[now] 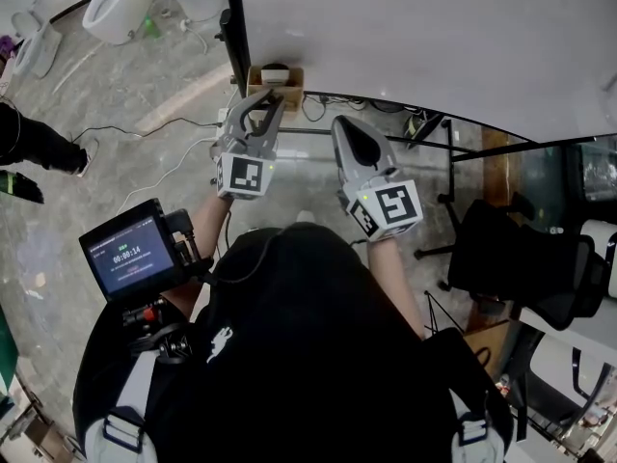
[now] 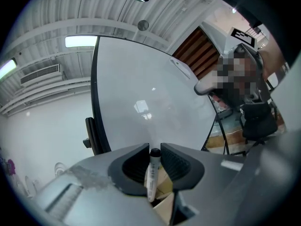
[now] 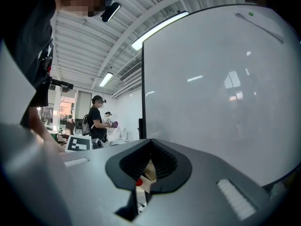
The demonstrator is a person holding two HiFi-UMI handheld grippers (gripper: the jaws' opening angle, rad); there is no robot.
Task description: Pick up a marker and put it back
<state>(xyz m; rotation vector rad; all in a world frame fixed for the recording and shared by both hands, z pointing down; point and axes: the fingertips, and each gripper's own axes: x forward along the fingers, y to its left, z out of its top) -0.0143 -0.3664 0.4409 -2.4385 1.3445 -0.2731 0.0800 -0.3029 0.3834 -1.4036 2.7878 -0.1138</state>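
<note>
A white marker [image 2: 151,173] with a black cap stands between the jaws of my left gripper [image 2: 154,149], and both pads touch its sides. Below it is an open cardboard box [image 2: 164,182]. In the head view the left gripper [image 1: 268,96] reaches over that box [image 1: 275,77], which sits at the foot of the whiteboard [image 1: 434,37]. The marker itself is hidden in this view. My right gripper [image 1: 342,123] hangs just right of the box with its jaws together and nothing in them. In the right gripper view, the box [image 3: 150,171] and a red cap [image 3: 139,182] show behind the shut jaws of the right gripper [image 3: 150,142].
The whiteboard's black stand and cables run along the floor under it. A black office chair [image 1: 521,268] stands at the right. White ceramic fixtures [image 1: 120,3] sit on the floor at the far left. A small screen [image 1: 130,252] hangs at the person's chest. Two people [image 3: 96,119] stand far off.
</note>
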